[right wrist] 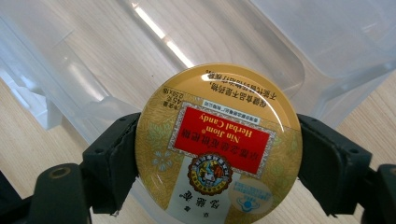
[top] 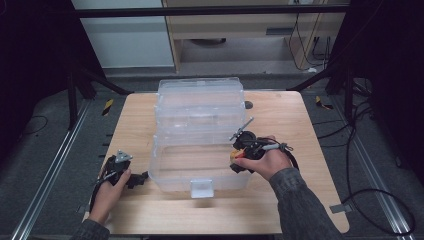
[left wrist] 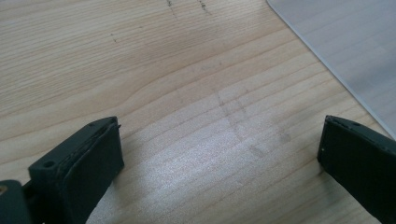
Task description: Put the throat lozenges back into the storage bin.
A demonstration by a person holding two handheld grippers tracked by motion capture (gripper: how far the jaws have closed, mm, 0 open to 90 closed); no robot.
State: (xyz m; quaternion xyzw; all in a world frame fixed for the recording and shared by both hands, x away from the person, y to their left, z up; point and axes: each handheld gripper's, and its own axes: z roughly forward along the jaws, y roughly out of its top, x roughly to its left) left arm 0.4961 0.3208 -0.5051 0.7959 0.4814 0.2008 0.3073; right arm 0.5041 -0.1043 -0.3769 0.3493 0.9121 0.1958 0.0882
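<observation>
A round gold candy tin (right wrist: 218,142) with a red label sits between the black jaws of my right gripper (right wrist: 218,154), which is shut on its edges. In the high view that right gripper (top: 239,155) hovers at the right rim of a clear plastic storage box (top: 200,135) in the middle of the wooden table, with the tin (top: 233,155) a small yellow spot at its tip. Below the tin I see the box's open inside (right wrist: 154,56). My left gripper (top: 137,179) rests low at the box's front left corner; its jaws stand wide apart over bare wood (left wrist: 219,140), open and holding nothing.
The box has a small latch tab (top: 201,188) on its front wall. A pale sheet edge (left wrist: 345,42) lies at the upper right of the left gripper view. Bare table (top: 140,110) lies left and right of the box. Black frame legs and cables surround the table.
</observation>
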